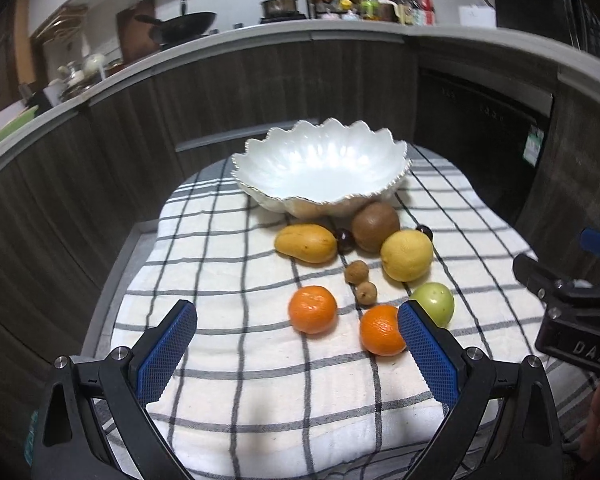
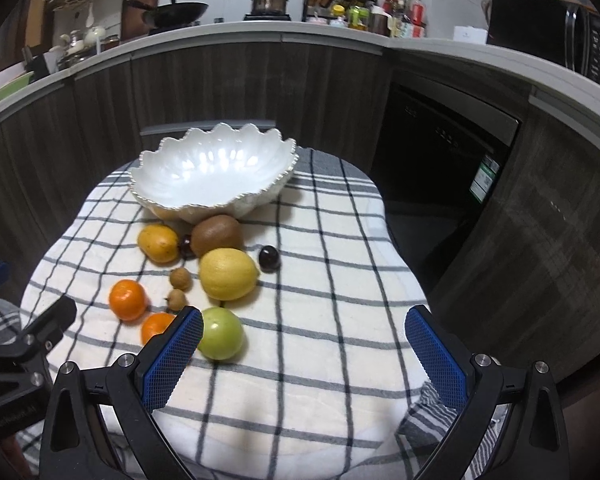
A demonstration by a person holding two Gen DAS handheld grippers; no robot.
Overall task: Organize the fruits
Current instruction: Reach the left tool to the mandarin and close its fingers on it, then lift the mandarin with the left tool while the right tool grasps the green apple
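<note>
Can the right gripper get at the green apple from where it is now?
Probably yes. The right gripper is open, and the green apple sits beside its left finger with only bare cloth ahead. The nearer orange lies close on the apple's left and could get nudged.

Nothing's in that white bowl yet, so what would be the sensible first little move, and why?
Probably ease the open left gripper forward around the nearer orange. It lies just past the jaws, all the fruit is on the checked cloth, and the bowl holds nothing.
</note>
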